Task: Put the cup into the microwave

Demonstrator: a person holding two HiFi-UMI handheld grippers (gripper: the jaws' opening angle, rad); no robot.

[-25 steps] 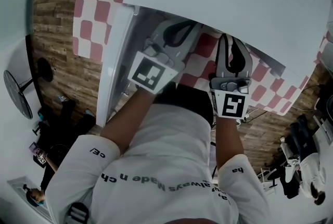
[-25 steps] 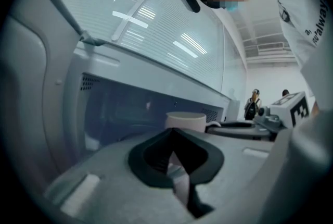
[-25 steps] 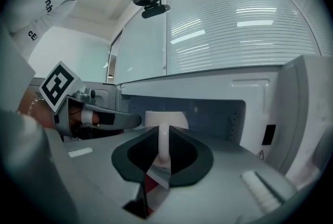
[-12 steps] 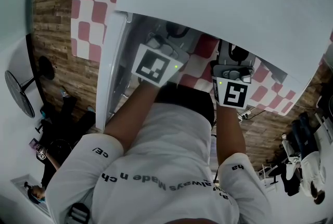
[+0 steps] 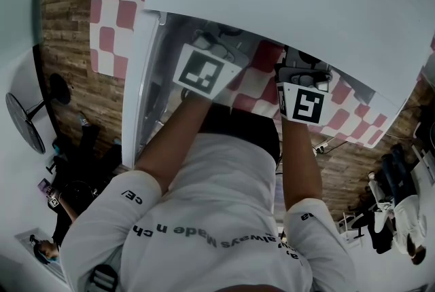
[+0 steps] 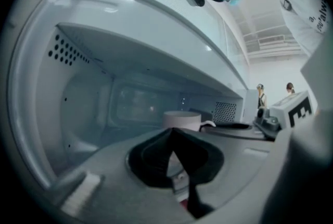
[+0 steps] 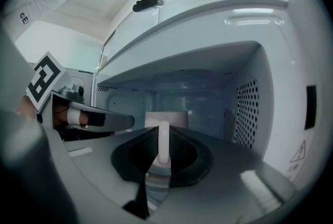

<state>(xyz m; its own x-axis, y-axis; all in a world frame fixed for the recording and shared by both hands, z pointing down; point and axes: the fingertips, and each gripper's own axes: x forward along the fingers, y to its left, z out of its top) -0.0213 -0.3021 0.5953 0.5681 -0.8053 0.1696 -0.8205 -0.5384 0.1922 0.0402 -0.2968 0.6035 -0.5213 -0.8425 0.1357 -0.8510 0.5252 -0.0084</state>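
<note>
Clamping handle of white cup w/ right gripper, cup just ahead of jaws inside microwave, left gripper closed on nothing alongside; prob. only set-down, release & pull-out left.

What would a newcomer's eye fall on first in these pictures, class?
The open white microwave fills both gripper views, its cavity gaping ahead. In that opening, the right gripper pinches the white cup by its handle, while the left gripper, shut and empty, points in beside it.
</note>
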